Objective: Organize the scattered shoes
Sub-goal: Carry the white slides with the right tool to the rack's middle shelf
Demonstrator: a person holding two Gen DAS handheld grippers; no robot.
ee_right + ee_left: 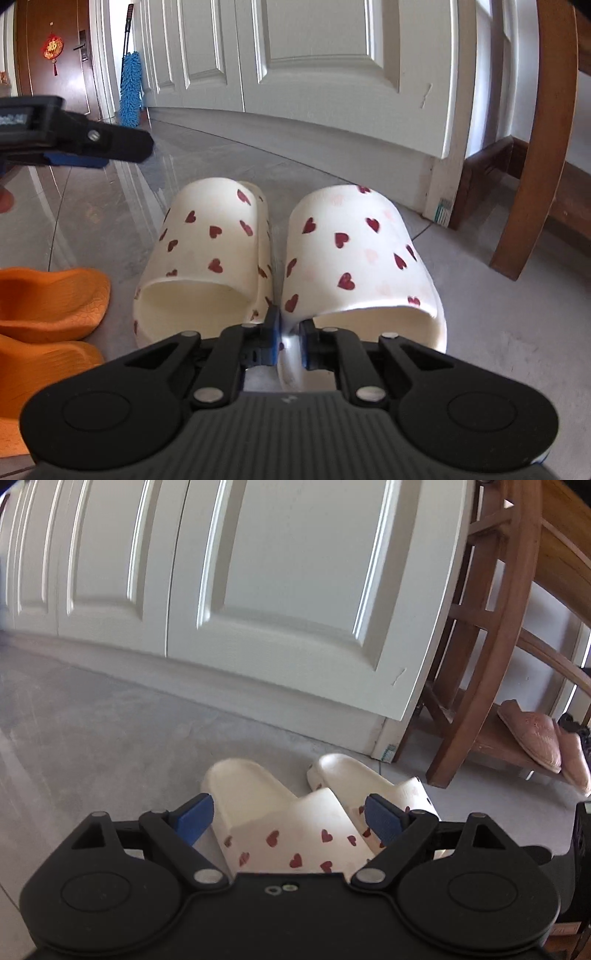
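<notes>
My right gripper (288, 339) pinches inner edge of right heart slipper (354, 254), on floor (498, 332) beside left heart slipper (207, 258). My left gripper (291, 818) wide, empty, above them. Advice: keep pinch firm, slide pair together toward shoe rack (476, 686).

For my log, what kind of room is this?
Probably a home entryway or hallway: a wooden shoe rack holding pink slippers, a brown front door with a red charm, and heart-print slippers on tiled floor.

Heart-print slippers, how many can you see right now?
2. The left heart-print slipper and the right heart-print slipper lie side by side on the floor before the white doors; the right gripper pinches the right one's edge.
</notes>
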